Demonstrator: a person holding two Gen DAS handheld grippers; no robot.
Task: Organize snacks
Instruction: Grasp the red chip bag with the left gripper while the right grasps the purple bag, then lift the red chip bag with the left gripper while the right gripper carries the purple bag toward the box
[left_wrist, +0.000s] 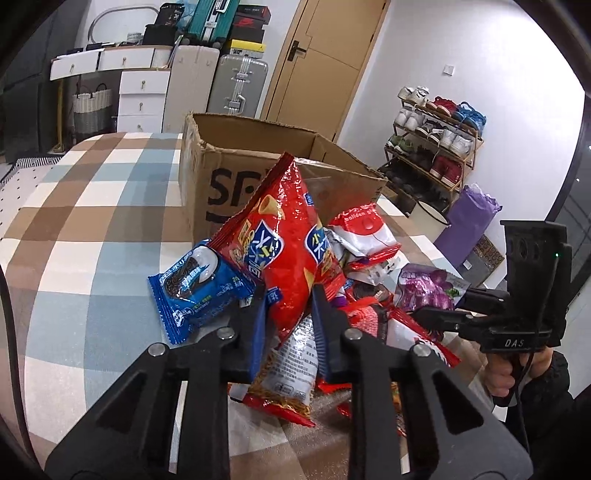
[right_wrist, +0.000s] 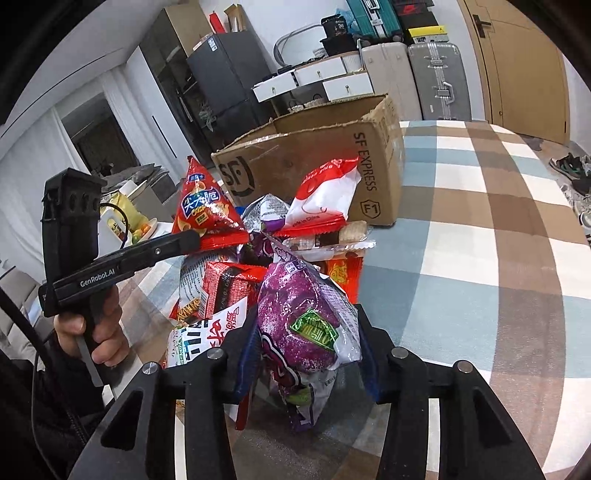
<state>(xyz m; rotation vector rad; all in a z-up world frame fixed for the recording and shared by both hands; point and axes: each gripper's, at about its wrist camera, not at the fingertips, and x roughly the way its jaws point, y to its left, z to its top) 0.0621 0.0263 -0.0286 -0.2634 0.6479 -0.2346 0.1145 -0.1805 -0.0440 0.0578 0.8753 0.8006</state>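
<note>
My left gripper (left_wrist: 288, 299) is shut on a red chip bag (left_wrist: 284, 243) and holds it upright above the snack pile; the bag also shows in the right wrist view (right_wrist: 205, 206). My right gripper (right_wrist: 306, 325) is shut on a purple snack bag (right_wrist: 299, 314), which also shows in the left wrist view (left_wrist: 430, 284). An open SF cardboard box (left_wrist: 214, 177) stands behind the pile, also in the right wrist view (right_wrist: 314, 162). A blue cookie pack (left_wrist: 195, 284) lies left of the pile. A red-and-white bag (right_wrist: 325, 195) leans against the box.
Several more snack packs (right_wrist: 221, 288) lie heaped on the checked tablecloth (left_wrist: 92, 221). Suitcases (left_wrist: 240, 85), white drawers (left_wrist: 142, 96) and a shoe rack (left_wrist: 436, 144) stand beyond the table. A fridge (right_wrist: 225, 85) stands at the back left.
</note>
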